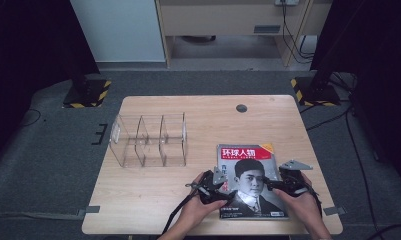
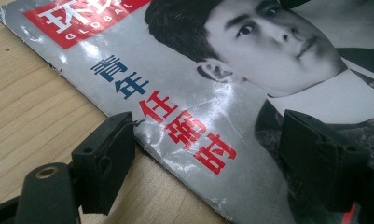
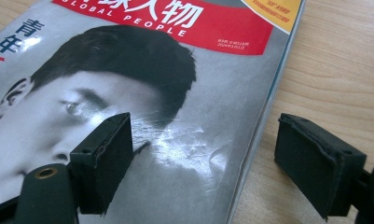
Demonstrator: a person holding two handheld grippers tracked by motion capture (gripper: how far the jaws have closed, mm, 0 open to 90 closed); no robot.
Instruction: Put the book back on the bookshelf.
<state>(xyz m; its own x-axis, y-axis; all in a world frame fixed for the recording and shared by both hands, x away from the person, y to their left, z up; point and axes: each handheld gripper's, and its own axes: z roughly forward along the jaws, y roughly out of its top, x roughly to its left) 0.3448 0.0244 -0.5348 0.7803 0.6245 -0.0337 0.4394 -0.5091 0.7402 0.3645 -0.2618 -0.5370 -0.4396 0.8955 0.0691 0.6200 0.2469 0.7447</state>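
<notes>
A magazine (image 1: pixel 253 155) with a man's portrait and a red title band lies flat near the table's front right. My left gripper (image 1: pixel 225 188) is at its left edge, open. In the left gripper view the magazine (image 2: pixel 184 70) runs between the jaws: one finger (image 2: pixel 105 158) stands over bare wood by the edge, the other (image 2: pixel 320 158) over the cover. My right gripper (image 1: pixel 274 184) is open at the right edge. In the right gripper view one finger (image 3: pixel 105 158) hangs over the magazine (image 3: pixel 142 70), the other (image 3: pixel 315 158) over the wood beside it. Neither presses the cover.
A clear acrylic organizer (image 1: pixel 148 140) with several compartments stands left of centre on the wooden table (image 1: pixel 153 200). A round cable hole (image 1: pixel 241 108) sits near the far edge. Black stands with striped bases (image 1: pixel 88 92) flank the table on the floor.
</notes>
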